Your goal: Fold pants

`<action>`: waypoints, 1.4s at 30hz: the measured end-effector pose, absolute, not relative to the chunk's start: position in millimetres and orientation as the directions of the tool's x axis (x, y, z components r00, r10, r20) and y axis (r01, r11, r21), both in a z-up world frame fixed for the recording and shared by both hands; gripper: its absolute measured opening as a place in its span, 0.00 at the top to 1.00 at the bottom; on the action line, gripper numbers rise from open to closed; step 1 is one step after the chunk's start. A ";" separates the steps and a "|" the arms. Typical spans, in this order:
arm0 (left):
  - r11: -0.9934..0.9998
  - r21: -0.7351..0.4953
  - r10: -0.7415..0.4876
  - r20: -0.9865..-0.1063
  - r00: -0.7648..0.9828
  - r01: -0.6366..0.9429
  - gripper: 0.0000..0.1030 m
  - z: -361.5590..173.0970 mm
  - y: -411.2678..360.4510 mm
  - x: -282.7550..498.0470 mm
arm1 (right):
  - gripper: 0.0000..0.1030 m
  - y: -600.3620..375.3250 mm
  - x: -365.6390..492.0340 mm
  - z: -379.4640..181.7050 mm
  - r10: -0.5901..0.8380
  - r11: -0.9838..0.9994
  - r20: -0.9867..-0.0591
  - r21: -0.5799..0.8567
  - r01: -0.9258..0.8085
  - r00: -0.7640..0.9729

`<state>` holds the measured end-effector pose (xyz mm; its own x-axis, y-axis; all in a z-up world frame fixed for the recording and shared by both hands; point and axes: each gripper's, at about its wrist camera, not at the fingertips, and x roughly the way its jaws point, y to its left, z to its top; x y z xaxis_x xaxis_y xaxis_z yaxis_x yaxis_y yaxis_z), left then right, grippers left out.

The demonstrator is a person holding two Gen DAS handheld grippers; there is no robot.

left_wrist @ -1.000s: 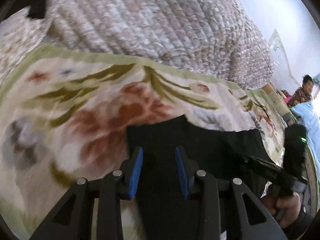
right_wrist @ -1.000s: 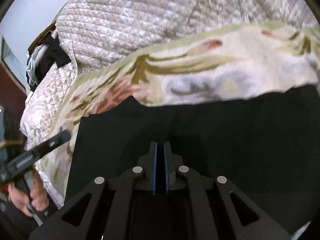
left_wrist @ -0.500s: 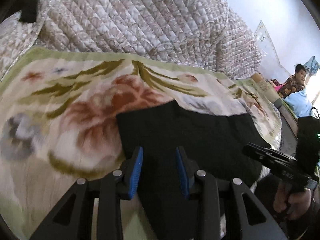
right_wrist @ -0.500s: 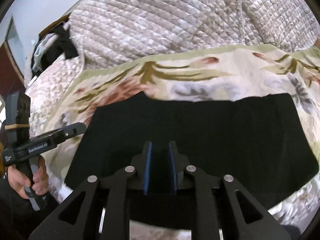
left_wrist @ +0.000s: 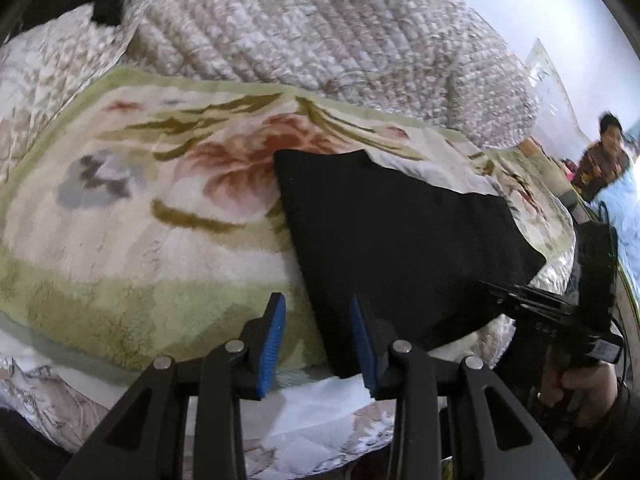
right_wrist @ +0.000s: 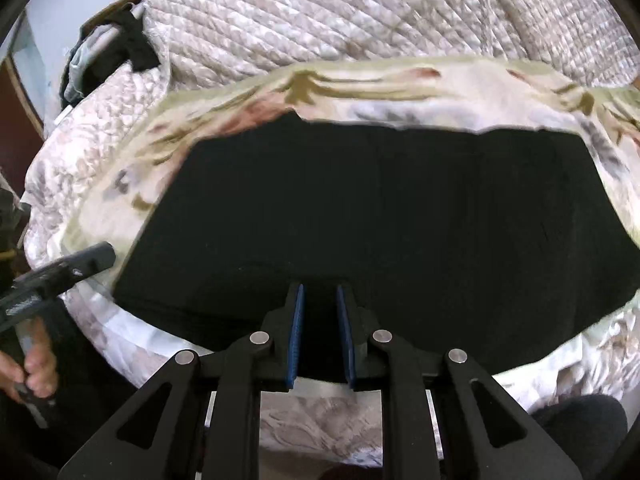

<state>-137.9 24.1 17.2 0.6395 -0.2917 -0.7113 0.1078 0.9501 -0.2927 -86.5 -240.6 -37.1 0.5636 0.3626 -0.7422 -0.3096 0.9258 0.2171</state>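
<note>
two grippers hang over a bed, each held by a person. the black pants [right_wrist: 372,216] lie folded into a flat dark panel on a floral blanket [left_wrist: 132,216], filling the middle of the right wrist view and running from the centre to the right edge of the left wrist view. behind the blanket, across the top of both frames, a quilted bedspread [right_wrist: 340,12] is heaped up.

the left gripper [left_wrist: 318,344], at the bottom centre of its own view, has its blue pads spread apart with nothing between them; the left corner of the pants lies just ahead of its right pad. the right gripper [right_wrist: 319,334] has its jaws slightly parted after just having been opening, and they pinch nothing, the near edge of the pants lying below them.

each view catches the other gripper at its side edge, with a hand [right_wrist: 38,364] on its handle. at the right edge of the left wrist view, another person [left_wrist: 604,156] sits in the background.
</note>
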 end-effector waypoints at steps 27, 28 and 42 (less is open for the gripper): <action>0.973 -0.216 -0.221 -0.771 0.597 0.081 0.66 13.7 13.3 -157.0 | 0.43 -373.9 -113.4 -31.0 0.295 0.874 -0.652 0.479 0.079 0.698; 0.974 -0.212 -0.214 -0.768 0.603 0.075 0.66 16.4 13.8 -156.3 | 0.43 -382.4 -113.7 -33.1 0.293 0.859 -0.648 0.501 0.103 0.703; 0.978 -0.202 -0.185 -0.751 0.633 0.047 0.65 29.2 18.8 -162.7 | 0.40 -439.2 -100.2 -47.7 0.315 0.699 -0.553 0.685 0.206 0.771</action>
<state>-162.7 18.8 29.2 0.6335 -0.1853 -0.7512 0.0466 0.9783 -0.2019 -100.2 -439.2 -47.7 0.7715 0.3147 -0.5530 0.2061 0.6987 0.6851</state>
